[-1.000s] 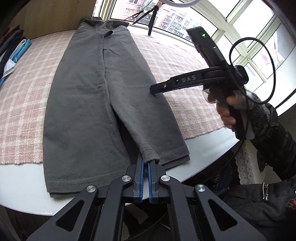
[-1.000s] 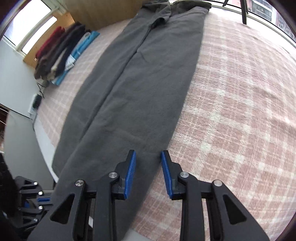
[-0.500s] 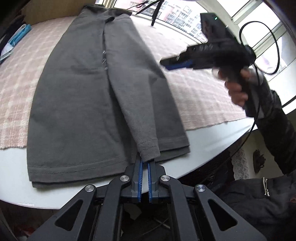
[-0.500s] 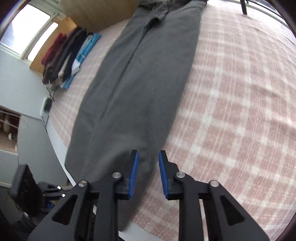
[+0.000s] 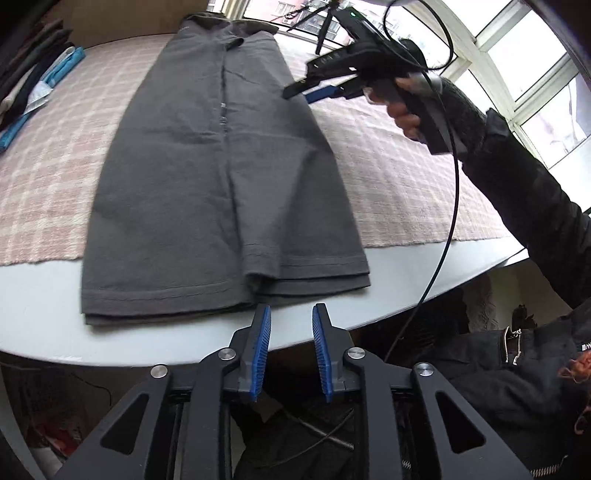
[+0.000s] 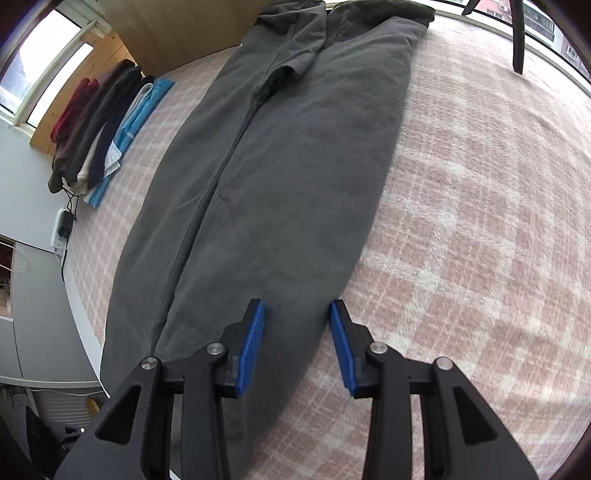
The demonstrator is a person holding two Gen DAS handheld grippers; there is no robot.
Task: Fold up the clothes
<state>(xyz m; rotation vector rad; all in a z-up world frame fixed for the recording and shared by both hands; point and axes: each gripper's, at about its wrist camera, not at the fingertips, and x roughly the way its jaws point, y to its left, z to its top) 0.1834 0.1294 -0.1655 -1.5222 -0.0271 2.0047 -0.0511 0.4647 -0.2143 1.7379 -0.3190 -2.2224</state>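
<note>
A dark grey long-sleeved garment (image 5: 221,177) lies flat and lengthwise on the table, both sides folded in toward its middle, hem nearest me; it also shows in the right wrist view (image 6: 280,192). A sleeve cuff (image 5: 258,275) rests at the hem. My left gripper (image 5: 290,325) is open and empty, just off the table's front edge below the hem. My right gripper (image 6: 297,321) is open and empty, hovering over the garment's right edge; it shows from outside in the left wrist view (image 5: 314,90).
A pink plaid cloth (image 6: 480,221) covers the white table (image 5: 184,339). A stack of folded clothes (image 6: 99,125) lies at the far left. A tripod leg (image 6: 517,33) stands by the window at the far edge.
My left gripper let go of the sleeve cuff, opened and pulled back off the hem. My right gripper opened wider over the garment's right edge.
</note>
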